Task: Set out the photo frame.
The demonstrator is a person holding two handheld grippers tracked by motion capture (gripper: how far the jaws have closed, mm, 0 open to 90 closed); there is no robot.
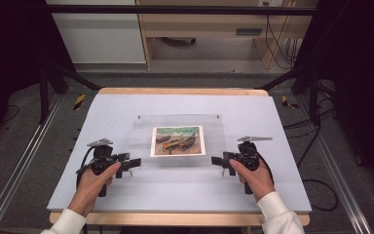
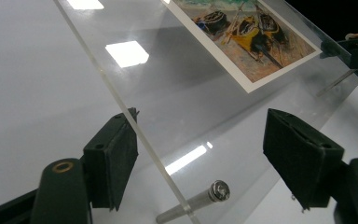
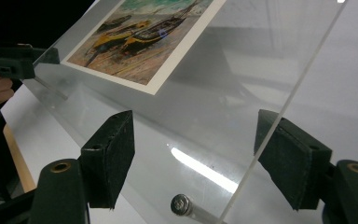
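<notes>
A clear acrylic panel (image 1: 219, 141) rests on short metal standoffs over the pale board (image 1: 175, 190). A print of beached boats (image 1: 177, 141) lies at its middle. My left gripper (image 1: 132, 163) is at the panel's near left corner and my right gripper (image 1: 217, 161) at the near right corner. In the left gripper view the jaws (image 2: 203, 123) stand apart around the panel (image 2: 182, 93), its edge close by the left pad (image 2: 116, 158). In the right gripper view the jaws (image 3: 196, 126) likewise straddle the panel (image 3: 223, 84), its edge beside the right pad (image 3: 289, 158). Neither pair clamps it.
A standoff (image 2: 200, 198) sits under the corner between the left jaws, and a screw head (image 3: 182, 204) below the right jaws. The board lies on a wooden table (image 1: 175, 218). Black frame rails run down both sides, with cables on the floor at the right.
</notes>
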